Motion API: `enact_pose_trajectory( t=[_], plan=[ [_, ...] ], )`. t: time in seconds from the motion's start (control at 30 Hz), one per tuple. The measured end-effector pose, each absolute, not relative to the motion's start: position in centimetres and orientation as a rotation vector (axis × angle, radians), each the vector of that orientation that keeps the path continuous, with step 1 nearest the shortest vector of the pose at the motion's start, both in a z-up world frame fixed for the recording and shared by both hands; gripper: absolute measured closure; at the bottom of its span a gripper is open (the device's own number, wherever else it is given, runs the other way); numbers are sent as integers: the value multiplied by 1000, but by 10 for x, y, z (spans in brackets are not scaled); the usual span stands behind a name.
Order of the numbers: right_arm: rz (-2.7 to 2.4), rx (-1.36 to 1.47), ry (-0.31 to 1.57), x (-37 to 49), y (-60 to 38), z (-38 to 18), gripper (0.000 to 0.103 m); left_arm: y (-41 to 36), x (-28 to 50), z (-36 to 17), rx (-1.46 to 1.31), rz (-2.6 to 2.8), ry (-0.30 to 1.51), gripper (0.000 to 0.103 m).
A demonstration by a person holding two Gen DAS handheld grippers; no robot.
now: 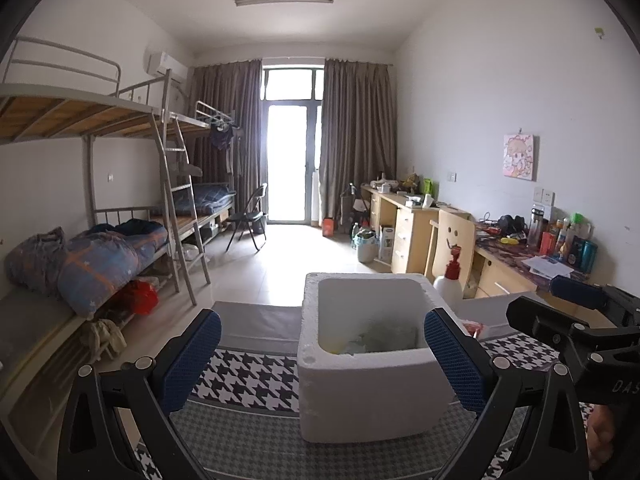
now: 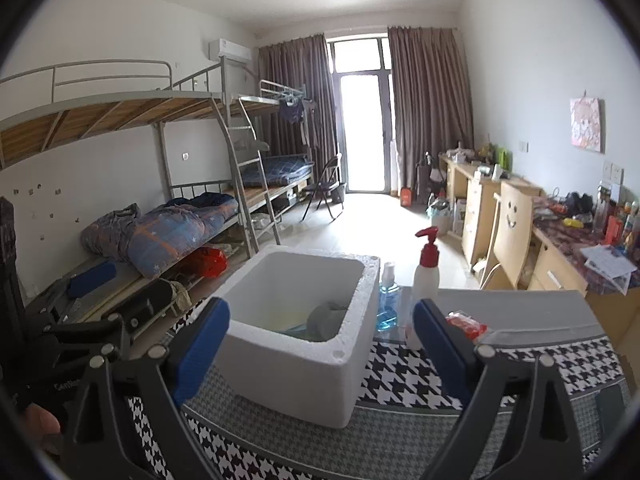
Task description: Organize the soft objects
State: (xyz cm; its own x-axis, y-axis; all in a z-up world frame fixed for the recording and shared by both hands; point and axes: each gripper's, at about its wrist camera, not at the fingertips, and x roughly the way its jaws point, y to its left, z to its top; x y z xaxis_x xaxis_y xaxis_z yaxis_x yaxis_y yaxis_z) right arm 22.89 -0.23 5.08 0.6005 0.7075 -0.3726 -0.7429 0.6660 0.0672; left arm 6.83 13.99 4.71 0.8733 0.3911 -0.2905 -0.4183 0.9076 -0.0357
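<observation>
white foam box (image 1: 372, 352) set near the far edge of the houndstooth tablecloth (image 1: 248, 380), open top up, likely so soft things drop straight in. inside, low against the bottom: a grey soft bundle (image 2: 328, 318) and pale, yellowish pieces, too dim to name. left gripper (image 1: 322, 364) held level before the box, jaws spread wide, pinching nothing. right gripper (image 2: 322, 346) alongside, jaws likewise spread and empty, probably ready for a next pick. pump bottle (image 2: 426, 268) and blue bottle (image 2: 388, 300) parked just beside the box toward the far edge, out of the way. red packet (image 2: 466, 324) lying near the far right corner, apart from the box.
</observation>
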Motion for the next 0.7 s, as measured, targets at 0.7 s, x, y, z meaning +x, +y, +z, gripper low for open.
enact_pose_trajectory(
  t=[0.7],
  plan=[
    [790,-78,251,164,-41,50,2,113,11,49,-94,384,199,1]
  ],
)
